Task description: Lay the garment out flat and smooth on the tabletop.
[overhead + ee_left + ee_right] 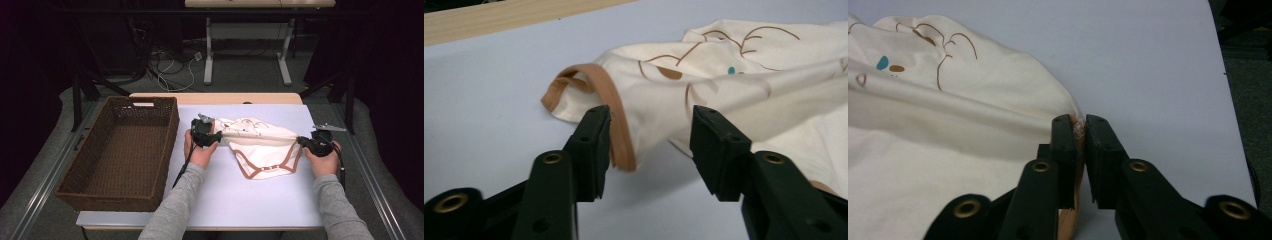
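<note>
High view: a person's two hands work at a pale table [240, 200], each holding a black gripper. The left gripper [216, 136] sits at one end of a cream garment [262, 150] with brown trim, the right gripper [301, 141] at the other end, and the cloth's upper edge runs taut in a straight line between them while the rest lies on the table. A brown wicker basket [95, 170] stands just left of the left hand, at the table's left side.

Left gripper view: the left gripper [651, 135] has its jaws standing apart, with a brown-trimmed fold of the garment [724, 85] hanging in the gap; the trim touches the left jaw, the right jaw is clear of the cloth. A wooden table edge [499, 17] runs across the top.

Right gripper view: the right gripper [1079, 130] has its jaws close together, pinching a thin edge of the garment [948, 135] near its brown trim; the cloth spreads away to the left over the table
</note>
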The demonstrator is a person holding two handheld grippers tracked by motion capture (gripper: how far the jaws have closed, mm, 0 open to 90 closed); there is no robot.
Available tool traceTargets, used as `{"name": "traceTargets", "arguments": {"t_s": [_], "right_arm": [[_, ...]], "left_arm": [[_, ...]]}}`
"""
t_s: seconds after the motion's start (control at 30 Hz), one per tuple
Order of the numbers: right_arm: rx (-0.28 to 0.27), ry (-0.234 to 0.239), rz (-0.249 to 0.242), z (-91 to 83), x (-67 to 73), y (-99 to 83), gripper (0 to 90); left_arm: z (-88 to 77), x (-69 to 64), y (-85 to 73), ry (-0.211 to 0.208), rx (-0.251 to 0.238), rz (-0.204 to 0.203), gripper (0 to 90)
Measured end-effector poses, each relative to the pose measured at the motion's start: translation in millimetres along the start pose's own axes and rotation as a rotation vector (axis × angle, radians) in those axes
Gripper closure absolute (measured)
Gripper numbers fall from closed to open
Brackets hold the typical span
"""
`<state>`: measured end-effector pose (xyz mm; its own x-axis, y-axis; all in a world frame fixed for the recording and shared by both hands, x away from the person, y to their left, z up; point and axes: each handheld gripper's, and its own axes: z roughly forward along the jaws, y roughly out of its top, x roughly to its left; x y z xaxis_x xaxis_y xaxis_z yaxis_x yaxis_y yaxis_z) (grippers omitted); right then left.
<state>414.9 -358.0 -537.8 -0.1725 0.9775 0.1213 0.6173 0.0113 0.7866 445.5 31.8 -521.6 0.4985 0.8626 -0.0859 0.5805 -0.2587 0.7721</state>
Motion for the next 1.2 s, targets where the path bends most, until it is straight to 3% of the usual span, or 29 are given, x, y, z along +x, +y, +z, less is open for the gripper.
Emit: {"name": "traceTargets", "arguments": {"t_s": [0.1, 0.23, 0.33, 0.4, 0.43, 0.6, 0.73, 0.83, 0.87, 0.93, 1.1, 1.17, 1.2], "right_arm": [[0.000, -0.005, -0.011, -6.3, 2.3, -1.1, 73.9], [-0.016, -0.005, -0.024, -16.0, 5.4, -3.2, 67.1], [-0.025, 0.011, -0.039, -21.9, 10.4, -5.4, 64.4], [-0.032, 0.017, -0.045, -25.8, 15.2, -6.6, 63.3], [-0.040, 0.025, -0.059, -27.6, 17.2, -6.9, 63.3], [-0.043, 0.049, -0.115, -35.4, 30.1, -11.0, 61.7], [-0.039, 0.074, -0.135, -38.4, 38.2, -16.9, 59.9], [-0.027, 0.091, -0.140, -39.4, 41.9, -21.3, 59.3], [-0.020, 0.083, -0.149, -39.2, 42.3, -22.9, 59.2], [-0.012, 0.080, -0.147, -39.5, 42.7, -24.8, 59.0], [0.012, 0.085, -0.146, -36.8, 41.4, -30.7, 57.4], [0.024, 0.071, -0.148, -33.6, 38.9, -32.1, 56.3], [0.034, 0.066, -0.145, -33.2, 37.9, -32.4, 56.2]], "left_arm": [[-6.9, -1.1, -8.6, -0.005, -0.013, -0.011, 44.9], [-10.4, -4.7, -20.3, -0.053, 0.002, -0.032, 44.8], [-7.0, -9.9, -26.8, -0.069, 0.022, -0.003, 44.8], [-3.1, -14.0, -30.5, -0.084, 0.021, -0.018, 44.8], [-1.8, -15.8, -31.4, -0.090, 0.032, -0.006, 44.8], [1.4, -29.8, -36.2, -0.132, 0.035, 0.008, 43.1], [2.1, -43.7, -41.9, -0.174, 0.033, 0.002, 40.5], [7.3, -53.8, -45.8, -0.189, 0.047, 0.027, 39.3], [9.3, -57.0, -47.0, -0.195, 0.050, 0.010, 39.1], [11.7, -61.0, -48.5, -0.206, 0.059, 0.018, 38.8], [16.8, -71.3, -49.8, -0.215, 0.067, 0.027, 39.4], [18.2, -76.1, -49.7, -0.201, 0.067, 0.038, 41.2], [18.4, -78.4, -49.5, -0.179, 0.069, 0.068, 42.7]]}}
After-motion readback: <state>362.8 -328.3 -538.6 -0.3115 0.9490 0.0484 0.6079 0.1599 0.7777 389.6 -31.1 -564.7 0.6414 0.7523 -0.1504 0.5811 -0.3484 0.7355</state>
